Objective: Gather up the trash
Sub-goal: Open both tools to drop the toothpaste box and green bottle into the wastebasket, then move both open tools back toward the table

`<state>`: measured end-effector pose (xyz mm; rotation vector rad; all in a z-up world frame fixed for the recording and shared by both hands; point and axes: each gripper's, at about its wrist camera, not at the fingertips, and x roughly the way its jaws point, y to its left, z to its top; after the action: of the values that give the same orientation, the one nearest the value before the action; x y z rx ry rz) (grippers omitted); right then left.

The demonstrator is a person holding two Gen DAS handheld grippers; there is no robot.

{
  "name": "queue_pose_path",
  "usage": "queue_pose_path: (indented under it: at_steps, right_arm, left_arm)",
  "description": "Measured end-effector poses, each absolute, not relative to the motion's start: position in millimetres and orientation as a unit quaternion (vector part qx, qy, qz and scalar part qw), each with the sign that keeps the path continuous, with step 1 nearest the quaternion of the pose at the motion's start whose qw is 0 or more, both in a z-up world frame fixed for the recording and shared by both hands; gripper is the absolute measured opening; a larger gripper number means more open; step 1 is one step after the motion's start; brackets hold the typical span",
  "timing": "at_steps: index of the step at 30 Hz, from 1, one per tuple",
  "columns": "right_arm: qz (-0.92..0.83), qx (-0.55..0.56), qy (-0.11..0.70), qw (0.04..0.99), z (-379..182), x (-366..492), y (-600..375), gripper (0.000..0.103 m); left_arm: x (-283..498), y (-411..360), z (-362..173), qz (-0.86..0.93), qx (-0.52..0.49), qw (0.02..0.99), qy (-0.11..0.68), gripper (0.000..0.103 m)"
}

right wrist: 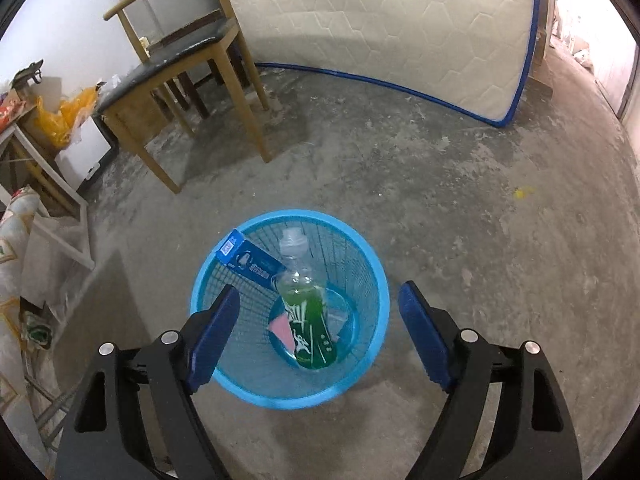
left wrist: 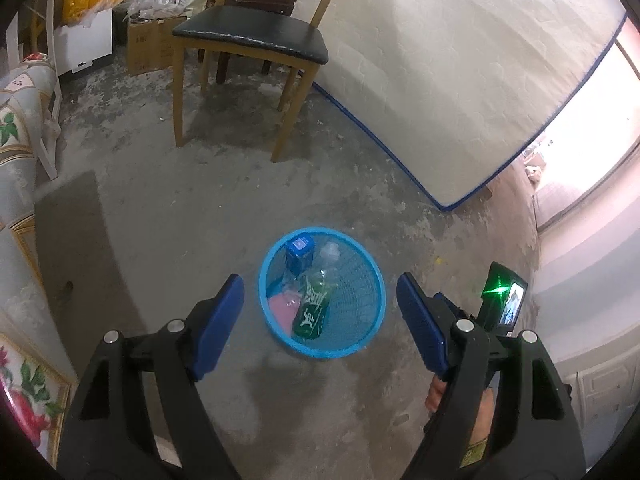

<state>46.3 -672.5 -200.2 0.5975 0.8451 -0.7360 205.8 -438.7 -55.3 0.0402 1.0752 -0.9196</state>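
Bottle (right wrist: 308, 312) in basket (right wrist: 372, 264), cap up/away

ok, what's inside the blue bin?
In the bin: a bottle of green liquid, a blue carton leaning on the wall, and a pink piece on the bottom. Anything under the bottle is hidden.

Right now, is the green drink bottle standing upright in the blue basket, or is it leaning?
Leaning. The bottle rests slanted inside the basket, its cap against the blue box.
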Motion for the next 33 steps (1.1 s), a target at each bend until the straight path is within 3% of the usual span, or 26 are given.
queue_pose_path:
  at_steps: [6, 8, 16, 27, 33]
  right_arm:
    - [-0.314, 0.280, 0.362, 0.832, -156, 14, -636, 0.079]
    - [-0.300, 0.284, 0.347, 0.842, -135, 3, -618, 0.084]
    - [-0.263, 0.212, 0.341, 0.877, -65, -3, -525, 0.096]
    - [-0.172, 0.032, 0.336, 0.925, 16, 62, -347, 0.097]
    - [0.004, 0.025, 0.297, 0.955, 33, 90, -250, 0.096]
  left_arm:
    - [181, -384, -20, -0.442, 0.026, 0.771, 0.457, 0.076]
    - [171, -357, -11, -0.447, 0.019, 0.775, 0.446, 0.084]
    - [133, -233, 4, -0.431, -0.026, 0.788, 0.439, 0.090]
    - [107, -23, 8, -0.295, -0.106, 0.849, 0.425, 0.095]
    - [102, 102, -1, -0.181, -0.187, 0.887, 0.381, 0.095]
